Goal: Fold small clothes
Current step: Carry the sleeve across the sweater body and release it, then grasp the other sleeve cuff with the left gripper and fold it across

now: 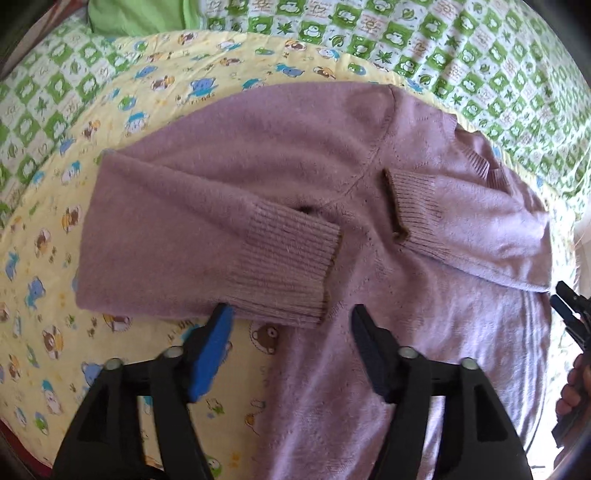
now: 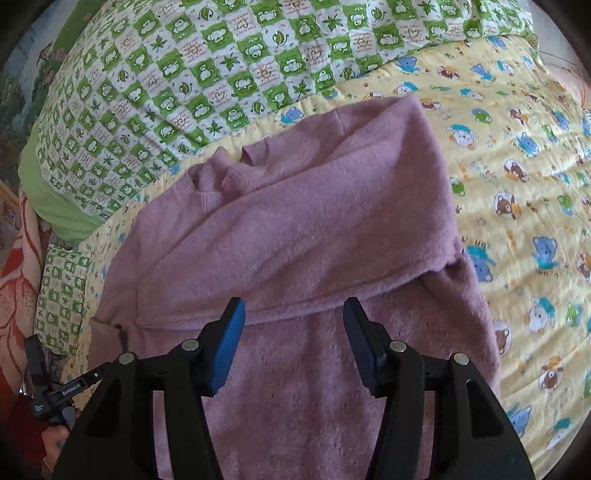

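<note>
A small mauve knit sweater (image 1: 369,369) lies flat on a yellow bear-print blanket (image 1: 44,258). Both sleeves are folded across its chest, with the left ribbed cuff (image 1: 291,266) and the right ribbed cuff (image 1: 417,210) near the middle. My left gripper (image 1: 291,325) is open and empty, just below the left cuff at the sweater's side edge. In the right wrist view the sweater (image 2: 295,229) shows with a sleeve folded over; my right gripper (image 2: 293,317) is open and empty above the sweater's body. The right gripper also shows at the left wrist view's edge (image 1: 569,306).
A green-and-white checked quilt (image 1: 461,48) lies behind the yellow blanket (image 2: 517,184). A plain green cloth (image 1: 136,14) sits at the far left. A red floral fabric (image 2: 18,277) borders the bed. The left gripper's handle (image 2: 48,391) shows low in the right wrist view.
</note>
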`<action>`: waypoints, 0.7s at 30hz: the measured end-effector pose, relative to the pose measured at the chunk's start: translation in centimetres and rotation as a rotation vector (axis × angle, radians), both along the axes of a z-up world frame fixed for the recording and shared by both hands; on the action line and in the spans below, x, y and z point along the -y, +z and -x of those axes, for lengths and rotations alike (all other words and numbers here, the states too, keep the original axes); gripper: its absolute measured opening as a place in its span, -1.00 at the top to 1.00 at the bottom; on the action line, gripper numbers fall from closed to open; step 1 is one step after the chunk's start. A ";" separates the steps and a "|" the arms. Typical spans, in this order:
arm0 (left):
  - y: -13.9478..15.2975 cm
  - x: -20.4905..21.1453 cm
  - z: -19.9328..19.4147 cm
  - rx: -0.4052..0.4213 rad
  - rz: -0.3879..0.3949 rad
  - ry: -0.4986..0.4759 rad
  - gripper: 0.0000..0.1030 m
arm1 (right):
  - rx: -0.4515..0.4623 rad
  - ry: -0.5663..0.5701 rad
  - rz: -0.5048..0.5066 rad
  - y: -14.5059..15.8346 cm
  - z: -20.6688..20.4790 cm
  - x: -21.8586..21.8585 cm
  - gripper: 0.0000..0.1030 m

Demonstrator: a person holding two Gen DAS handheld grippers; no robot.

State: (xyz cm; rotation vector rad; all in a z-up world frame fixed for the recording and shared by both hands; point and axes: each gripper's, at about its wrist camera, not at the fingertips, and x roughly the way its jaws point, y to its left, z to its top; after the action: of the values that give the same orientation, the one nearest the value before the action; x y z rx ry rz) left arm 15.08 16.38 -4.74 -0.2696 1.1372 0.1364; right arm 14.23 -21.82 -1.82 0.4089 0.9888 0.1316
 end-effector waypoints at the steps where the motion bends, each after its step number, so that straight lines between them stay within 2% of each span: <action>1: 0.0 0.2 -0.2 -0.004 -0.020 -0.007 -0.61 | -0.007 -0.001 -0.006 -0.2 0.2 -0.2 -0.10; 7: -2.3 1.3 -1.9 -0.080 -0.163 -0.060 -0.62 | -0.021 0.011 -0.017 -0.2 1.6 -1.1 -0.10; 8: -2.8 1.2 -2.0 -0.096 -0.184 -0.060 -0.45 | -0.021 0.011 -0.018 -0.2 1.8 -1.2 -0.10; 9: -3.4 0.9 -2.2 -0.118 -0.199 -0.054 -0.13 | -0.022 0.011 -0.019 -0.1 1.9 -1.3 -0.10; 10: -3.7 0.4 -2.2 -0.123 -0.174 -0.050 -0.07 | -0.023 0.010 -0.019 -0.1 2.0 -1.3 -0.10; 11: -3.4 -0.1 -2.1 -0.105 -0.144 -0.041 0.17 | -0.024 0.009 -0.021 -0.1 2.1 -1.3 -0.10; 12: -2.8 -0.6 -1.9 -0.079 -0.120 -0.028 0.57 | -0.024 0.008 -0.025 -0.1 2.3 -1.2 -0.10; 13: -2.3 -0.8 -1.9 -0.067 -0.118 -0.019 0.72 | -0.023 0.007 -0.029 0.0 2.3 -1.1 -0.10; 14: -1.7 -1.0 -1.9 -0.056 -0.119 -0.009 0.76 | -0.022 0.007 -0.033 0.0 2.4 -1.1 -0.10; 17: 1.2 -1.3 -2.1 0.026 -0.043 0.012 0.83 | -0.014 0.019 -0.037 -0.1 2.5 -1.2 -0.10; 21: 6.2 1.7 -3.6 0.164 0.061 -0.054 0.86 | -0.009 0.034 -0.058 -0.2 2.3 -1.2 -0.10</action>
State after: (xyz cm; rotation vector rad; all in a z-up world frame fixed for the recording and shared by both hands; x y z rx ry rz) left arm 18.68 14.72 1.51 -0.2984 0.9861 0.0315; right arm 11.95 -20.59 -2.04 0.4464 1.0029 0.1893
